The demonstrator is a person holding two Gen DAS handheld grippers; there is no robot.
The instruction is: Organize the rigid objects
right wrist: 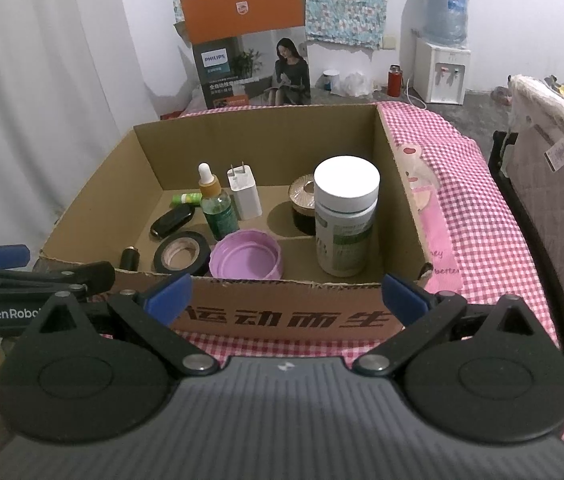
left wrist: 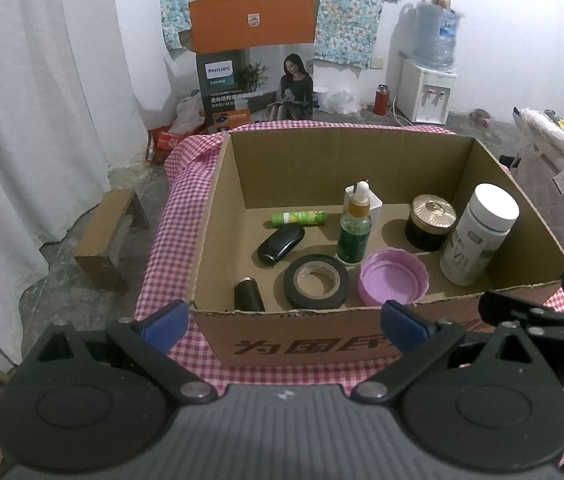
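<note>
An open cardboard box (left wrist: 301, 340) (right wrist: 282, 316) stands on the pink checked cloth. Inside it are a white supplement bottle (left wrist: 477, 236) (right wrist: 343, 222), a purple lid (left wrist: 393, 276) (right wrist: 246, 260), a black tape roll (left wrist: 315, 282) (right wrist: 182, 258), a green dropper bottle (left wrist: 355, 226) (right wrist: 218, 208), a gold-lidded dark jar (left wrist: 429, 222) (right wrist: 301, 204), a white charger (right wrist: 244, 192), a black key fob (left wrist: 280, 244) (right wrist: 172, 220), a green tube (left wrist: 297, 218) (right wrist: 186, 199) and a small black cylinder (left wrist: 248, 296) (right wrist: 129, 259). My left gripper (left wrist: 282, 326) and right gripper (right wrist: 287, 296) are open and empty in front of the box's near wall.
The pink checked cloth (right wrist: 465, 184) covers the table. A Philips carton (left wrist: 254, 64) stands behind the box. A water dispenser (left wrist: 429, 84) is at the back right, a wooden stool (left wrist: 108, 236) on the floor at left, a padded bed edge (right wrist: 553, 184) at right.
</note>
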